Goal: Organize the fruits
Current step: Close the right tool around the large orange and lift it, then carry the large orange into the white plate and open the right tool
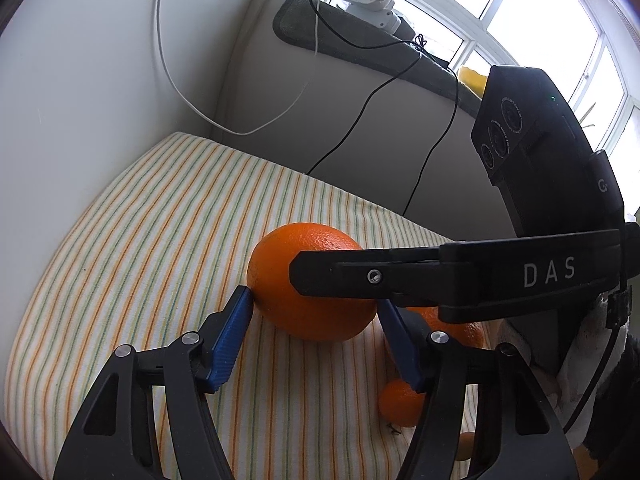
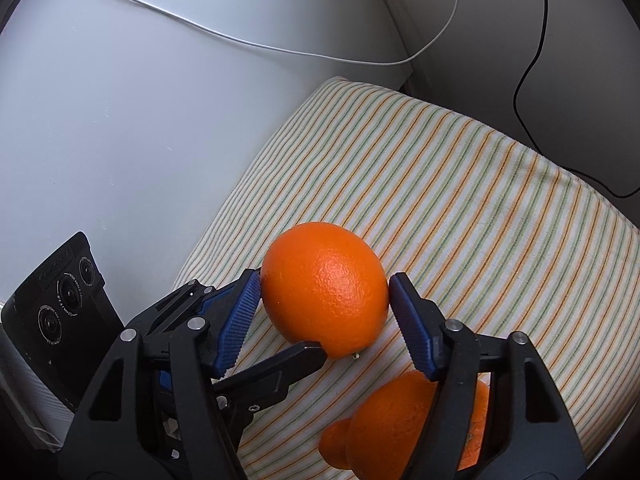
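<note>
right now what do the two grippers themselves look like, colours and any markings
Both the left gripper and the right gripper have matte black linkage arms with silver pivot pins and ribbed blue finger pads. The left wrist view shows white "DAS" lettering on the right gripper's finger, plus a black housing with round sockets.

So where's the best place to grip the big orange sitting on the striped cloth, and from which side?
Grip the big orange across its widest middle, coming in level from the near side. It is round and rests on the striped cloth, so opposite sides of its girth give the blue fingers the steadiest hold. Both the right gripper and left gripper already bracket it there.
</note>
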Action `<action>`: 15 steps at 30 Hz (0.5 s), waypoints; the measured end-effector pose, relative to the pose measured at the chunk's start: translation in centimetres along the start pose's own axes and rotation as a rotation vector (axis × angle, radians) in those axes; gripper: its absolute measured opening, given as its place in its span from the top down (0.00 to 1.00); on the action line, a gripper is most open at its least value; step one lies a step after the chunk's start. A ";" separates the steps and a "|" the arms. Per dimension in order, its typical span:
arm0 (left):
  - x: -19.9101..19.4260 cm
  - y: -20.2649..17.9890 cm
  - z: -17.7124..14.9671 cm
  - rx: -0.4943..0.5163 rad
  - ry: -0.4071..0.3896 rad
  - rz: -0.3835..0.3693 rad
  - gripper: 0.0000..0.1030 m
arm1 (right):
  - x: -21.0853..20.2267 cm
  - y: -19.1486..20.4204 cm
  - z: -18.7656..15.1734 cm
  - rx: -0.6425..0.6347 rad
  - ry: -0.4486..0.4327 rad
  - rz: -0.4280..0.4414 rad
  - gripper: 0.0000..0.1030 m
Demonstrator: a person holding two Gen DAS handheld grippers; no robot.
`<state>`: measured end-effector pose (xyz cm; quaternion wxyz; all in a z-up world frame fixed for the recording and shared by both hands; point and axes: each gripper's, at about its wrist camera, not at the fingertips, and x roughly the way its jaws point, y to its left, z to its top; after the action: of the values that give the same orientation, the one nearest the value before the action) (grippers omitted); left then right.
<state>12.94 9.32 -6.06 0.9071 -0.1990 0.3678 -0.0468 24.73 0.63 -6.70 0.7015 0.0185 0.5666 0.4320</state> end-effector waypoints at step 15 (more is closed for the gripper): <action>-2.2 -4.5 0.3 0.099 -0.054 -0.008 0.38 | -5.2 -1.3 -1.7 0.012 -0.084 0.018 0.33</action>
<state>11.83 5.77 -2.72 0.9253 -0.1565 0.3396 -0.0633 24.25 -4.27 -3.91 0.7206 0.0460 0.5391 0.4336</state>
